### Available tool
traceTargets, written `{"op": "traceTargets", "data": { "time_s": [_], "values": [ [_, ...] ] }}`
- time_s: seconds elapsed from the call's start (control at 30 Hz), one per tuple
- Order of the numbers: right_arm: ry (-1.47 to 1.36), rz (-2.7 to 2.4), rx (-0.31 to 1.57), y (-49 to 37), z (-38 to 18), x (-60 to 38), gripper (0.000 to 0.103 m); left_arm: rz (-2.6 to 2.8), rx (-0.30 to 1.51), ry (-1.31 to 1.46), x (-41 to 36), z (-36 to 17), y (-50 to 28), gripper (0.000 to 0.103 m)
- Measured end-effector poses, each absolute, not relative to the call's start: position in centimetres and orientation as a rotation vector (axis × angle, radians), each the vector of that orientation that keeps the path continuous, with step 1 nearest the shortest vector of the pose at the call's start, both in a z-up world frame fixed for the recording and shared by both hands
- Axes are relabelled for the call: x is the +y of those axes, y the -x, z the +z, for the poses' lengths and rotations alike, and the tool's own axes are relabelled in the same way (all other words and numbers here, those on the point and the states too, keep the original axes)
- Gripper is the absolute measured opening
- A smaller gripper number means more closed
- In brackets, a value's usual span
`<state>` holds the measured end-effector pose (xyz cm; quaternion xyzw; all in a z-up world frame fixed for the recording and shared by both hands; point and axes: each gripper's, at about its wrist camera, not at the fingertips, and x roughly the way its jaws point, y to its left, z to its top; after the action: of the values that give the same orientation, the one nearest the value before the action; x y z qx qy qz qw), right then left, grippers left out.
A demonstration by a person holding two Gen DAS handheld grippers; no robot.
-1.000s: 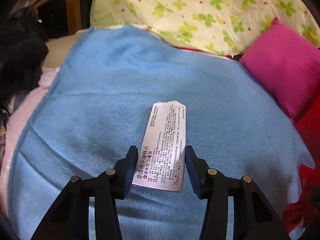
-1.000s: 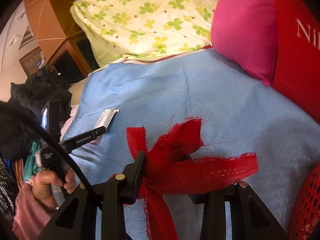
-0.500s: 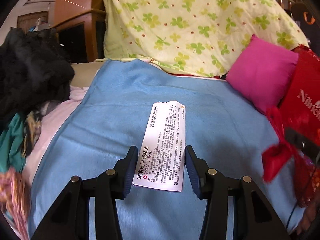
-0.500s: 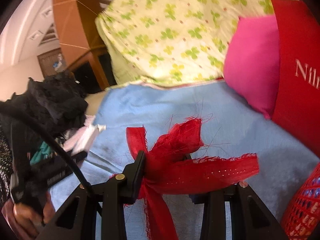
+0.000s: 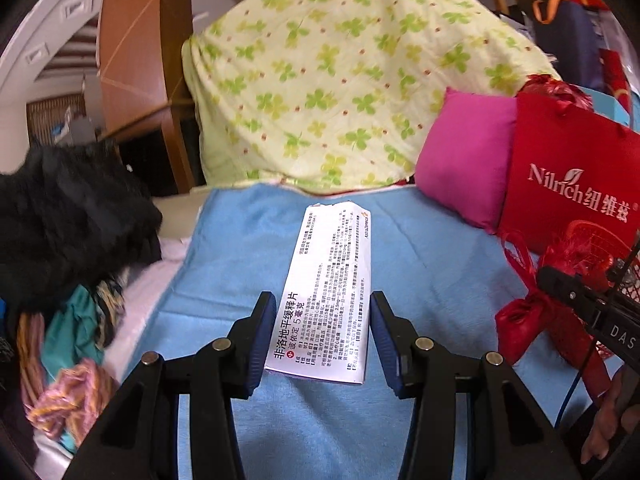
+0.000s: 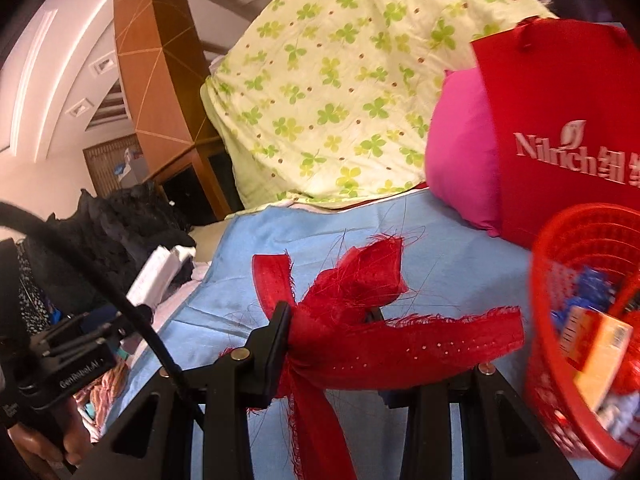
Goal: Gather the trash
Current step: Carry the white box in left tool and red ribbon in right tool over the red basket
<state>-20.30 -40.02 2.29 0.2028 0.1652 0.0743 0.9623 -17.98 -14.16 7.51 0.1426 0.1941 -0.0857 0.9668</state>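
A white medicine box point(image 5: 332, 280) with black print sits between the pads of my left gripper point(image 5: 322, 320), held off the blue blanket point(image 5: 248, 248). My right gripper point(image 6: 330, 316) is shut on a frayed red ribbon bow point(image 6: 360, 280), whose tails hang over and below the fingers. A red mesh basket point(image 6: 560, 240) stands just right of the bow, with a yellow packet and blue scraps inside. In the left wrist view the bow point(image 5: 524, 312) and the basket point(image 5: 592, 236) appear at the right edge. The right wrist view shows the box point(image 6: 156, 276) at the left.
A clover-print quilt point(image 5: 340, 80) is heaped at the back. A pink cushion point(image 5: 464, 160) and a red bag point(image 5: 568, 176) lean at the right. Black clothing point(image 5: 68, 216) and mixed fabrics pile up on the left, in front of a wooden cabinet point(image 6: 148, 80).
Both grippers rose and swung right with their loads still held. The red basket came into the right wrist view. The red bag and the bow entered the left wrist view.
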Motion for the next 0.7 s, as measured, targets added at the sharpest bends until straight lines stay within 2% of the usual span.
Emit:
{"op": "traceTargets", "data": {
  "time_s": [0.7],
  "values": [
    [-0.421,0.063,0.152,30.5,8.9,-44.8,0.039,-0.246,0.267,-0.367,-19.1,12.0,25.2,0.050]
  ]
}}
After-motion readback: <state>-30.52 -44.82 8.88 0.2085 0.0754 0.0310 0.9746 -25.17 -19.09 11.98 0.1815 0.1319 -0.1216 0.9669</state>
